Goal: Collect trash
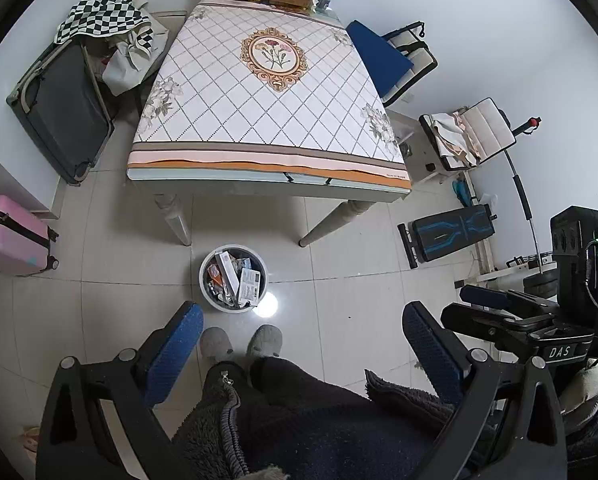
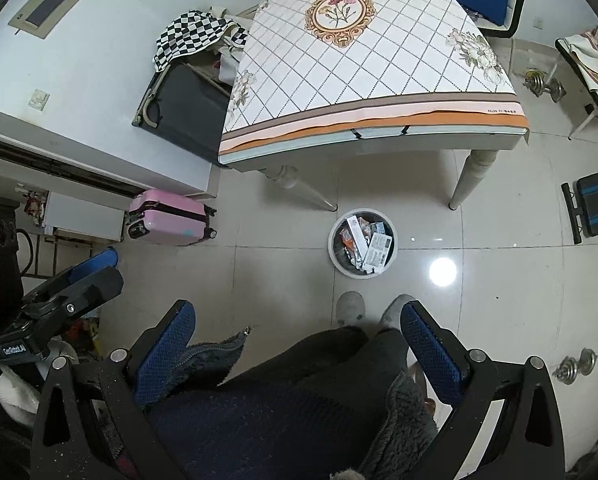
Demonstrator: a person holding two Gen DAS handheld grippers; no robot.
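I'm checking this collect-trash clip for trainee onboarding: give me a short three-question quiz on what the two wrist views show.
1. True or false: the left gripper is holding a piece of trash.
2. Where does the trash bin stand? A) on the table B) on the floor in front of the table C) beside the pink suitcase
3. What does the bin hold?

Key: 1. False; both it and the right gripper are open and empty. 2. B. 3. Boxes and wrappers.

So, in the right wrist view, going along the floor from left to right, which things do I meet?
Glossy pink hard-shell suitcase → round white waste bin filled with packaging → pale turned table leg → black exercise bench with blue markings.
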